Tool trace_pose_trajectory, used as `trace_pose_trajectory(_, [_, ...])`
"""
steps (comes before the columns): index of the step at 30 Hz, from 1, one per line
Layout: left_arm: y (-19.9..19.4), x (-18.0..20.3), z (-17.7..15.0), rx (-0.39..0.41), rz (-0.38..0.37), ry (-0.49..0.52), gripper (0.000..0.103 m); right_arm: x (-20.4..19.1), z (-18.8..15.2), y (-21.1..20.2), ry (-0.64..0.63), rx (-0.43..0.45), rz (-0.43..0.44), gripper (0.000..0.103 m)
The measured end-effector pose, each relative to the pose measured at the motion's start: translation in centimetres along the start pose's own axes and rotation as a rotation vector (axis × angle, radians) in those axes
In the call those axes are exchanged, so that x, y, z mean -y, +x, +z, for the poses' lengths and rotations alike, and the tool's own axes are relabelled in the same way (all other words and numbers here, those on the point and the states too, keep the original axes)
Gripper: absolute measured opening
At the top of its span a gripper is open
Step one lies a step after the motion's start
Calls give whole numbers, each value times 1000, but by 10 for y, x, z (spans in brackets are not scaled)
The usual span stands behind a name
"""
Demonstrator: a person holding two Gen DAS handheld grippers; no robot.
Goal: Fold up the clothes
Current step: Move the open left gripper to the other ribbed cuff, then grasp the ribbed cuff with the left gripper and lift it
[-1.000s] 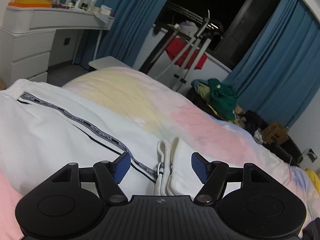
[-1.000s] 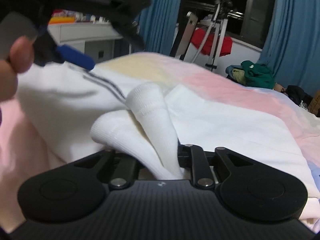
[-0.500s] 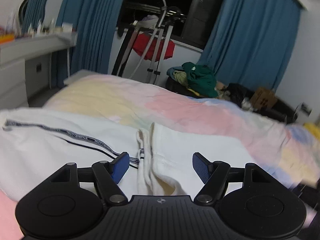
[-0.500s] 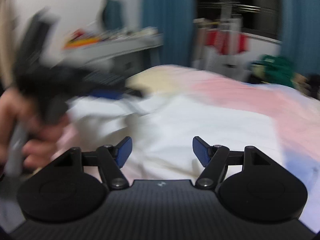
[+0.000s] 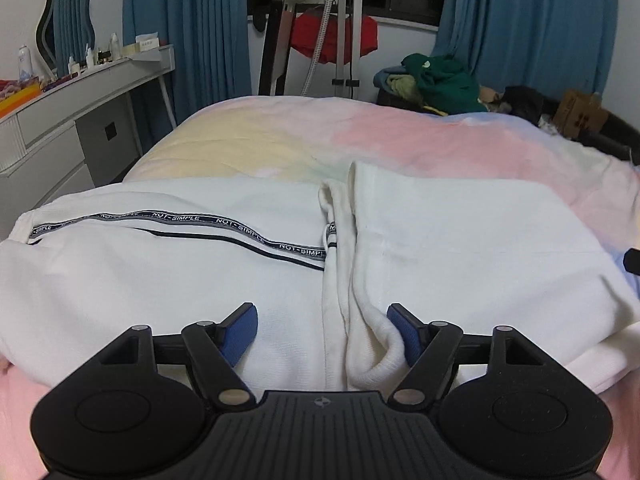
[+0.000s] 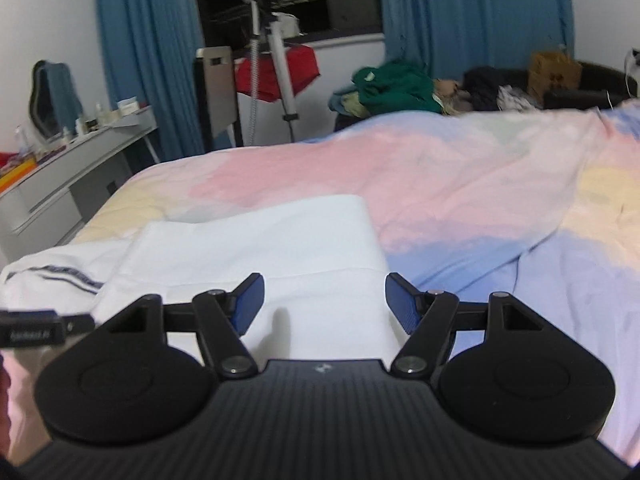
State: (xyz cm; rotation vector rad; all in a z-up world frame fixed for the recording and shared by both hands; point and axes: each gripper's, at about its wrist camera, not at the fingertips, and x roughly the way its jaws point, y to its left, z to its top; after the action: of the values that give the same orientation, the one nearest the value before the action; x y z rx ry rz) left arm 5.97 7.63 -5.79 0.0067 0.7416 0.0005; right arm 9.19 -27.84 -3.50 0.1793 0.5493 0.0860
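White trousers [image 5: 160, 280] with a black-and-white printed side stripe [image 5: 224, 226] lie folded on the bed; they also show in the right wrist view [image 6: 280, 248]. A ribbed white cuff [image 5: 376, 356] curls up at the near edge. My left gripper [image 5: 322, 330] is open just above the near edge of the trousers, its right pad touching the cuff. My right gripper [image 6: 324, 304] is open and empty, over the right part of the folded trousers. The left gripper's body [image 6: 32, 330] shows at the left edge of the right wrist view.
The bed has a pastel pink, yellow and blue duvet [image 6: 460, 184]. A grey dresser [image 5: 60, 120] stands at the left. A drying rack with a red cloth [image 5: 332, 36] and a pile of green clothes [image 5: 440, 80] stand beyond the bed, before blue curtains.
My right gripper let go of the white cuff, opened and swung right. My left gripper turned to face across the bed, over the cuff.
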Motion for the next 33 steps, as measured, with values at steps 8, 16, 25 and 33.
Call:
trace_pose_trajectory(8, [3,3,-5,16,17,17,79,5,-21,20,30,-122,-20,71])
trace_pose_trajectory(16, [-18,-22,-1,7,-42,-156,80,6,-24,23,44,-121,-27,71])
trace_pose_trajectory(25, [-65,-113,7,-46,-58,-522,90,14,-22,14,72,-139,-28,70])
trace_pose_trajectory(33, [-52,-207,-28,-106,-52,-847,99,24,-17,7,160,-155,3,71])
